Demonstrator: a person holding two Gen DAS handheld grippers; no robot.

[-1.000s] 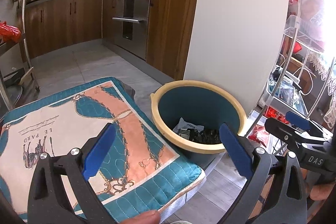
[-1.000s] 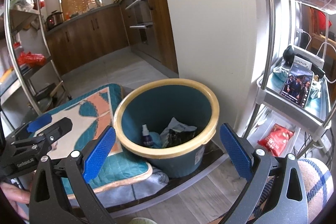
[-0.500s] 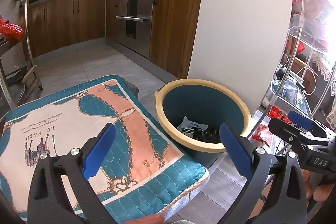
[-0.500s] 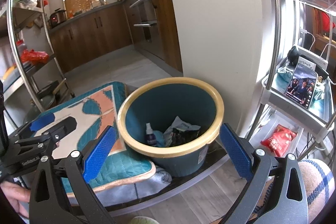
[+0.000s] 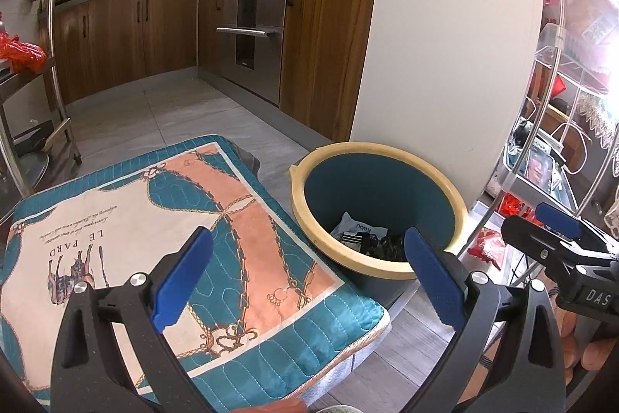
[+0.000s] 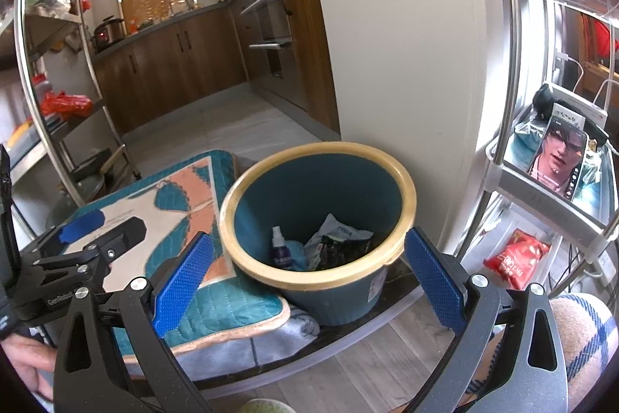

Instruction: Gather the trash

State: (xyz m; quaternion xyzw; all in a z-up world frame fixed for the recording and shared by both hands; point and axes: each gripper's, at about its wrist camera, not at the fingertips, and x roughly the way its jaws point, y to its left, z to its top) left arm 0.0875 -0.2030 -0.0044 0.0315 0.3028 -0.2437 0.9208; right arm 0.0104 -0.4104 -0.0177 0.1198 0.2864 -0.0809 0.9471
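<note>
Trash bin (image 6: 394, 180) already holds wrappers (image 6: 338, 242) and a spray bottle (image 6: 280, 250); both grippers' jaws gape empty, left gripper (image 5: 309, 277), right gripper (image 6: 309, 277); collecting looks nearly finished.

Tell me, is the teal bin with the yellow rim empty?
Not empty: the teal bin with the yellow rim holds a small spray bottle and wrappers.

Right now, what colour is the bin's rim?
Pale yellow rim on a teal bin; clearest in the right wrist view.

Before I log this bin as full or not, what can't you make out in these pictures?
- Bin bottom: both views, near wall and piled trash hide it.
- Black item in the bin: right view, too dark and crumpled to name.
- Spray bottle label: right view, too small.
- Bin's base: left view, cushion and left gripper cover it.
</note>
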